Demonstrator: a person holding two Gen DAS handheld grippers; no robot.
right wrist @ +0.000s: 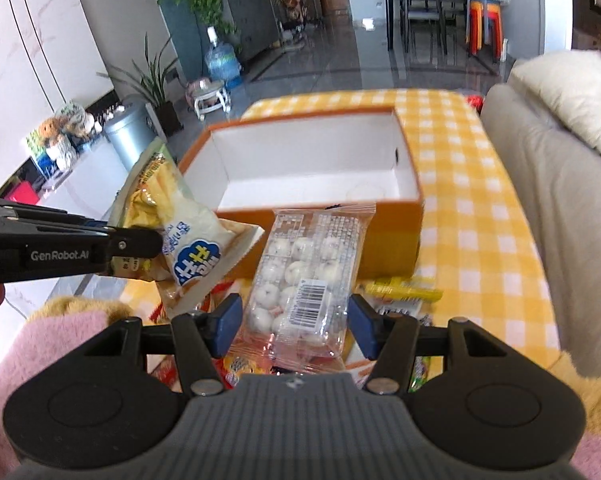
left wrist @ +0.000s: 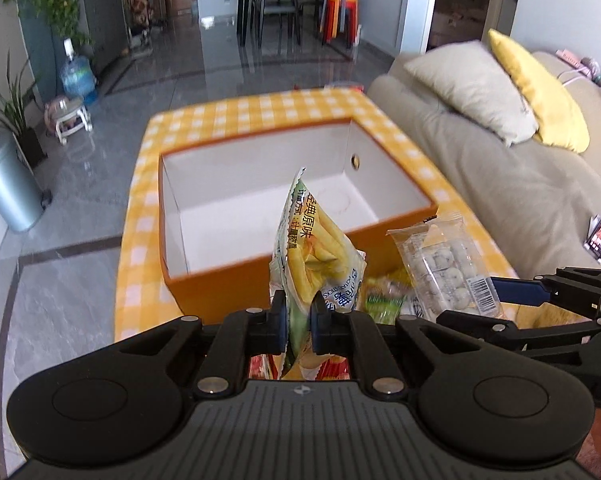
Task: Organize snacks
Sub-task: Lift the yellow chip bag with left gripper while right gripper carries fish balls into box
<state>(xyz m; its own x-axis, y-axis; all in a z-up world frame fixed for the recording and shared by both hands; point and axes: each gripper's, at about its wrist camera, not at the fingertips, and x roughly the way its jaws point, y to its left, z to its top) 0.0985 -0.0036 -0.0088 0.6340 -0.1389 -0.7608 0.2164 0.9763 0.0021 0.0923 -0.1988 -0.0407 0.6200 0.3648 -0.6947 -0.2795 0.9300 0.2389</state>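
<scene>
My left gripper (left wrist: 298, 320) has its fingers (left wrist: 278, 322) clenched on a yellow potato-stick bag (left wrist: 314, 256), pinching the bag's lower part so that it stands nearly upright, its crimped top leaning toward 11 o'clock over the near wall of the box. From the right wrist view that same bag (right wrist: 188, 236) hangs at 9 o'clock, clear of the surface.

My right gripper (right wrist: 294, 320) grasps a clear pack of white round candies (right wrist: 300, 280); the blue fingers (right wrist: 228, 320) press its two long edges, the barcode label faces up, and the pack points toward 12 o'clock. From the left wrist view, this pack (left wrist: 444, 268) sits at 3 o'clock of the bag, close beside it.

Beyond both sits an open orange box (left wrist: 204, 276) with a white interior, at 12 o'clock, resting on the yellow checked surface (left wrist: 460, 196). Under the fingers lie more loose snacks, among them a yellow packet (right wrist: 400, 290) at 4 o'clock just beside the box's near wall. A beige sofa (left wrist: 500, 184) with a yellow cushion (left wrist: 540, 92) runs along at 2 o'clock.
</scene>
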